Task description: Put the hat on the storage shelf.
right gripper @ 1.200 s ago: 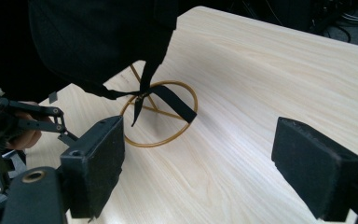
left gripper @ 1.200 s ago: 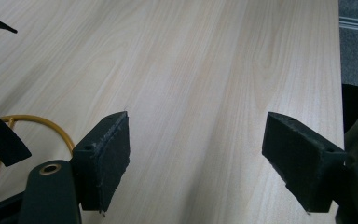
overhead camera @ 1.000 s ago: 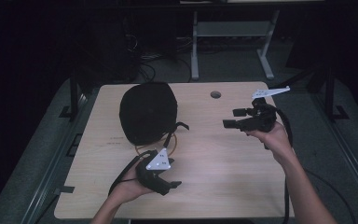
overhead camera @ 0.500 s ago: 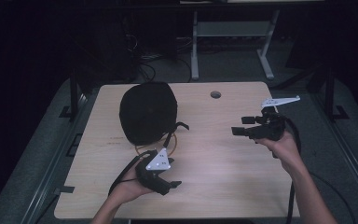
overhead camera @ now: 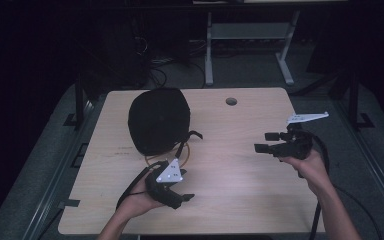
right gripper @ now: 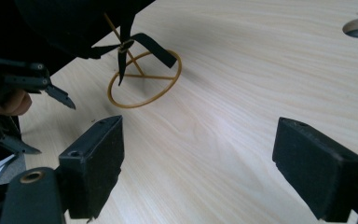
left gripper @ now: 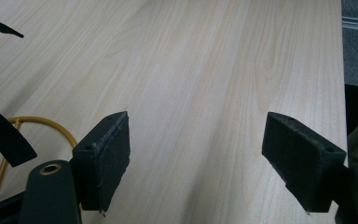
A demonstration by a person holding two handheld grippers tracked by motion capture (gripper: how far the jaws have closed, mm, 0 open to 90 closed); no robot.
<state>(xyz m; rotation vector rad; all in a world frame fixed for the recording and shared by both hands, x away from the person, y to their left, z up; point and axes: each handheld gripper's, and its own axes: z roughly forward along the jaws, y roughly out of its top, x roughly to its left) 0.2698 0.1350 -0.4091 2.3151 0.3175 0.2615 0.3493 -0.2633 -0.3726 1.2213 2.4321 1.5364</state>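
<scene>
Right gripper [overhead camera: 266,142] drifted toward table's [overhead camera: 240,180] right edge, spread, empty. Left gripper [overhead camera: 184,199] spread, unmoved near front edge. Approach hat [overhead camera: 159,120] strap [right gripper: 154,50] low, slow.

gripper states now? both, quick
Left gripper: open, jaws wide apart, nothing between them, bare table below.
Right gripper: open, empty, held above the table.

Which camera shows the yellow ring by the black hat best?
The right gripper view: the whole yellow ring lies flat on the table, with crossed rods inside and black straps over it. The left gripper view catches part of its arc at the left edge. The high view shows a thin sliver beside the hat.
</scene>
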